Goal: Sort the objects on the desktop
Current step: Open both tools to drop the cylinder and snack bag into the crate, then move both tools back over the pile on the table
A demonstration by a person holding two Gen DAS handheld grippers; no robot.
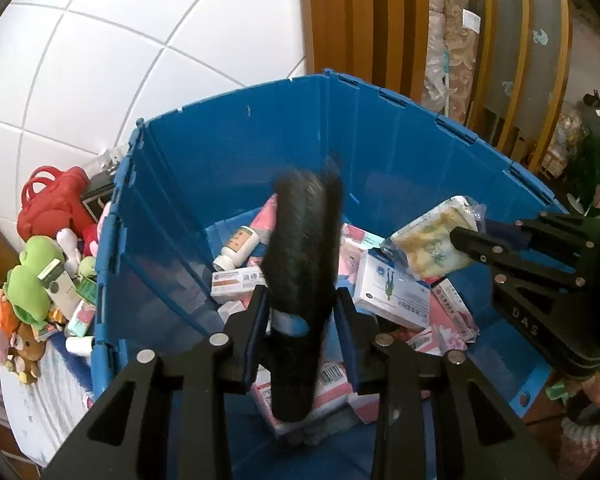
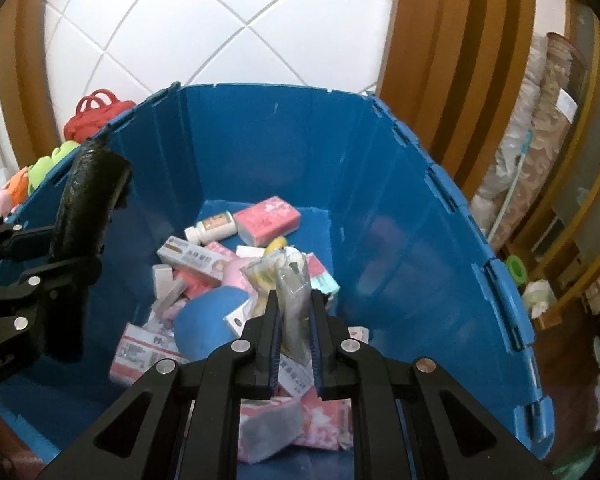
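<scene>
Nearest us: left gripper (image 1: 302,312) clamped on fuzzy black roll (image 1: 302,240), upright over blue crate (image 1: 236,160); roll blurred, we can't name it, lower end hides boxes beneath. Right gripper (image 2: 294,320) pinched nearly closed on clear packet (image 2: 292,292), also above crate. Left view shows packet's yellowish contents; right view only its thin edge. Pink boxes (image 2: 266,220), white bottle (image 2: 214,227) heaped on crate floor. Plush toys (image 1: 32,284) outside crate's left wall, partly cut off.
</scene>
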